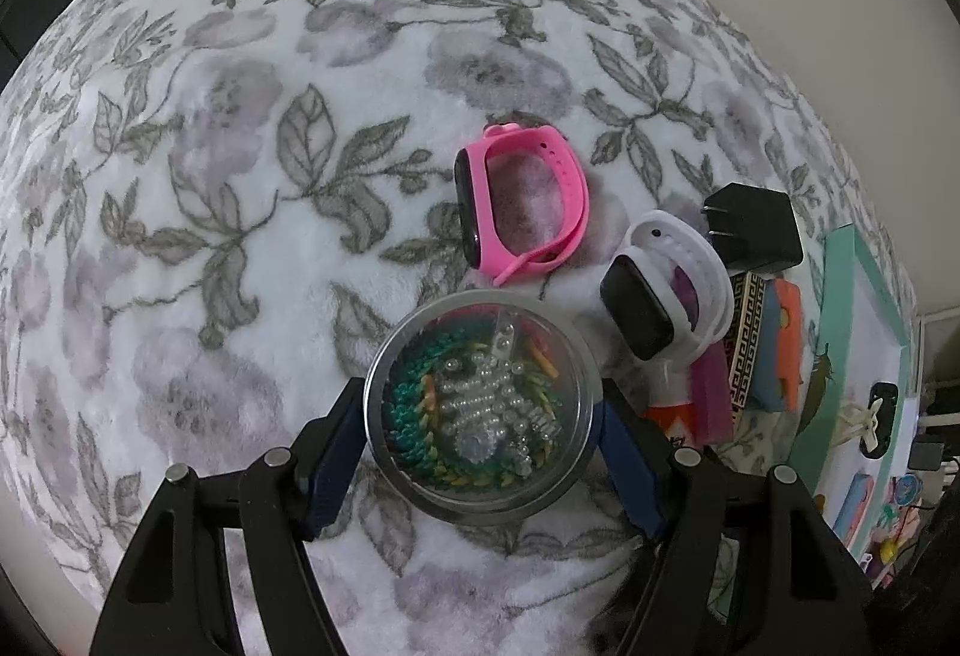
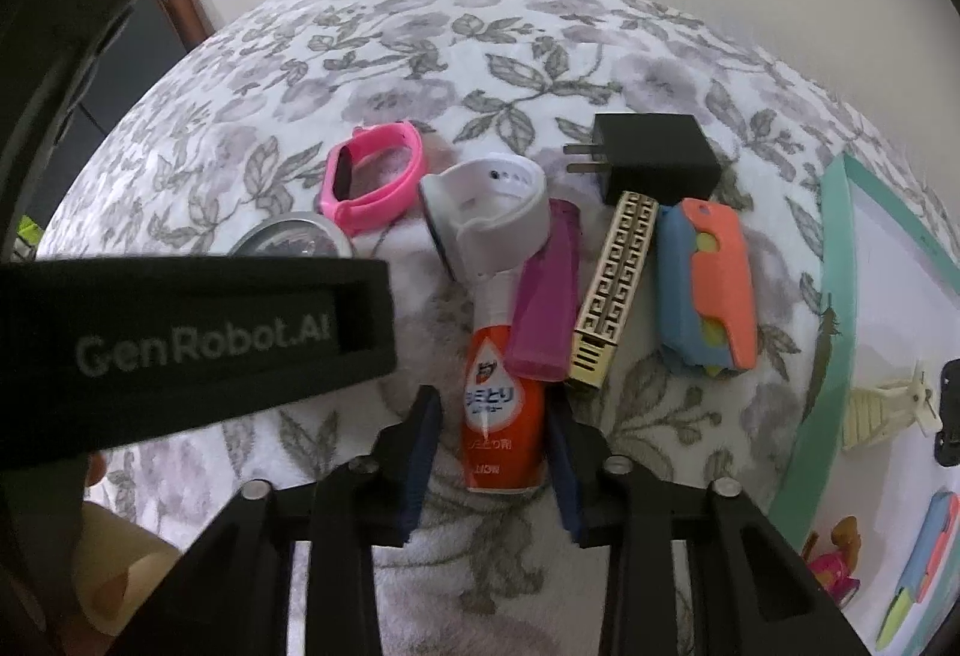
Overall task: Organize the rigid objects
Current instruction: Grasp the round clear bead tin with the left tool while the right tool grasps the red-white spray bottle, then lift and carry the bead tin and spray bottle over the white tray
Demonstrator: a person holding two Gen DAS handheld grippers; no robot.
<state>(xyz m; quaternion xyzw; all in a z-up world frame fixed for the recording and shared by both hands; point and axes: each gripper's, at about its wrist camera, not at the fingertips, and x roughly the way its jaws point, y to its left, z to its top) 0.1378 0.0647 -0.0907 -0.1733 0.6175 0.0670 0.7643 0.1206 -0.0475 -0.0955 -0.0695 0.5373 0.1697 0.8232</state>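
A round clear jar (image 1: 480, 410) of beads and braided cords lies on the floral blanket (image 1: 240, 176). My left gripper (image 1: 480, 392) has its blue pads against both sides of the jar. An orange spray bottle (image 2: 504, 416) lies between the fingers of my right gripper (image 2: 491, 398). The right pad meets the bottle, while a sliver of blanket shows at the left pad, so that gripper is open. The jar's rim (image 2: 288, 239) peeks out behind the left gripper's black body (image 2: 198, 338).
Beyond the bottle lie a pink wristband (image 2: 372, 182), a white smartwatch (image 2: 486, 212), a purple lighter (image 2: 543, 290), a gold patterned box (image 2: 612, 290), a blue-and-orange toy (image 2: 708, 284) and a black plug (image 2: 654, 155). A teal-edged tray (image 2: 840, 248) with small items sits at the right.
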